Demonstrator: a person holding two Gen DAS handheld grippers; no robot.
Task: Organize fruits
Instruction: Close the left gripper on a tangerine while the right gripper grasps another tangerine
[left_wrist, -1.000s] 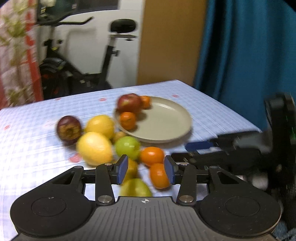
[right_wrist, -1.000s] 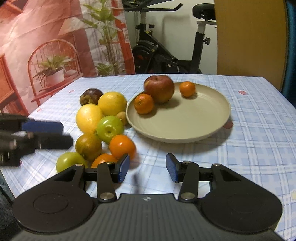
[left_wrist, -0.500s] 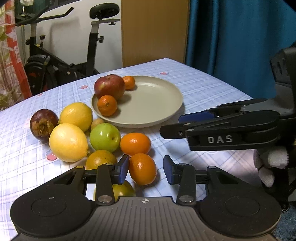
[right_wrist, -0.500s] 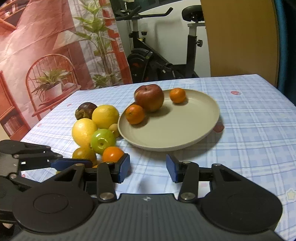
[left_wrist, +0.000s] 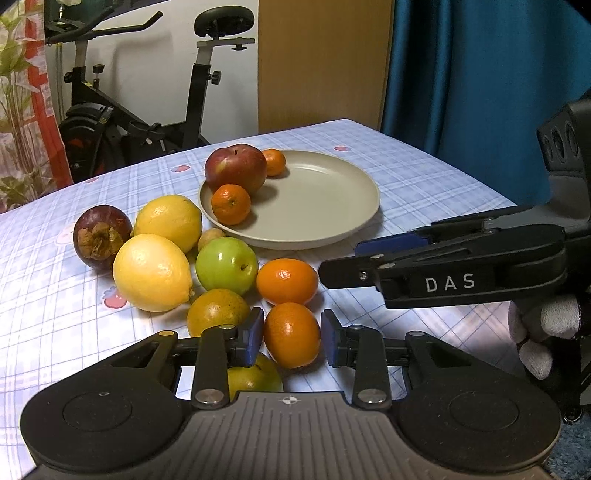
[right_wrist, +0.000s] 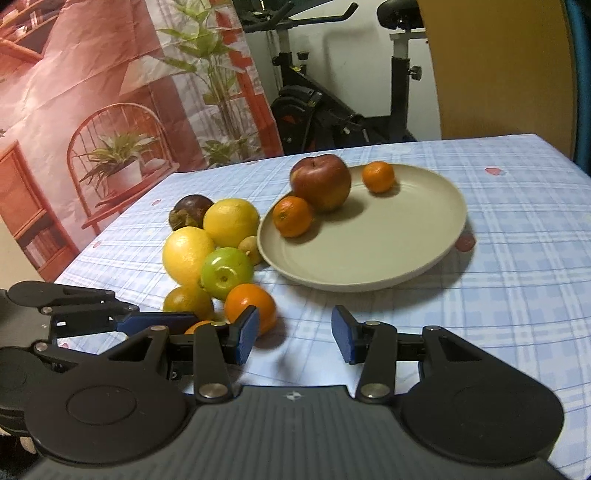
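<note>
Left gripper (left_wrist: 291, 334) closing around an orange (left_wrist: 291, 335) in front of the plate (left_wrist: 332, 206).

The left gripper's jaws have just been closing, and the orange now sits between its blue pads, the left pad touching and the right one at most a sliver off; whether they press I cannot tell. This orange is the fruit of the loose pile lying farthest out from the plate, on the checked tablecloth (left_wrist: 424, 177). Nearer the plate lie another orange (left_wrist: 287, 281), a green apple (left_wrist: 226, 263) and two lemons (left_wrist: 151, 272). On the plate rest a red apple (left_wrist: 235, 167) and two mandarins (left_wrist: 231, 204). The right gripper (right_wrist: 293, 334) hovers before the plate, jaws parted, holding nothing.
</note>
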